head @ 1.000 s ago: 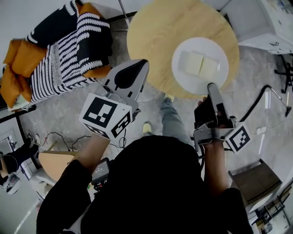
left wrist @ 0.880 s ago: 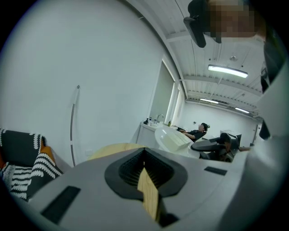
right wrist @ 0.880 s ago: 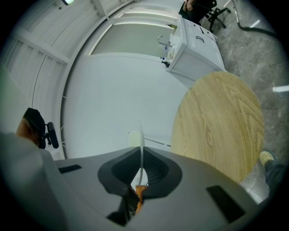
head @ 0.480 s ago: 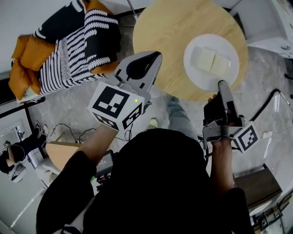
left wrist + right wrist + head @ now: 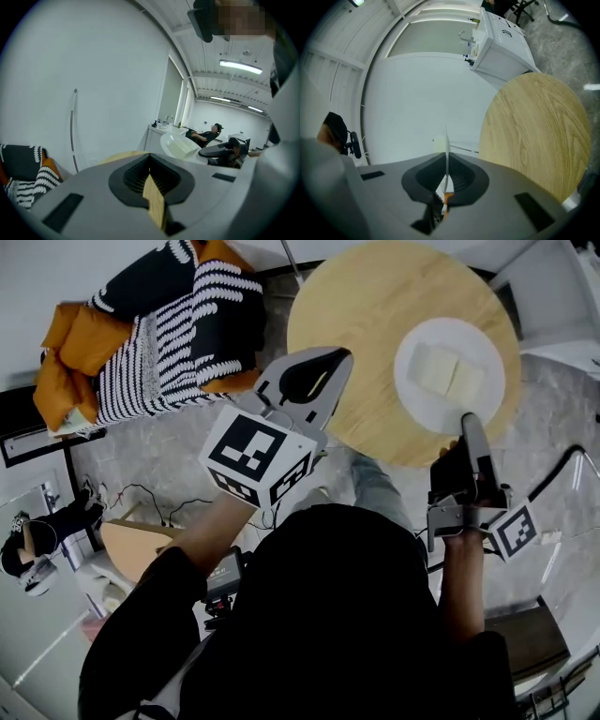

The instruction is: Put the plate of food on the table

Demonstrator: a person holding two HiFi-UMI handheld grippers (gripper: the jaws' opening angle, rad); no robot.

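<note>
A white plate (image 5: 417, 401) carries two pale slabs of food (image 5: 448, 371) over the near right part of the round wooden table (image 5: 356, 315). My right gripper (image 5: 466, 420) is shut on the plate's near rim. In the right gripper view the plate (image 5: 446, 140) shows edge-on as a thin white line between the jaws of the right gripper (image 5: 446, 174), with the table (image 5: 534, 136) to its right. Whether the plate rests on the wood I cannot tell. My left gripper (image 5: 339, 356) hovers shut at the table's near left edge, holding nothing I can see. The left gripper view also shows the plate (image 5: 180, 146).
A sofa with a black-and-white striped blanket (image 5: 159, 334) and orange cushions stands at the left. A white cabinet (image 5: 562, 296) is at the far right. Cables (image 5: 141, 502) lie on the grey floor. A low wooden piece (image 5: 131, 549) and a brown box (image 5: 520, 638) flank me.
Table, plate and both grippers have shifted up and to the right in the head view. The right gripper keeps its hold on the plate's rim.
</note>
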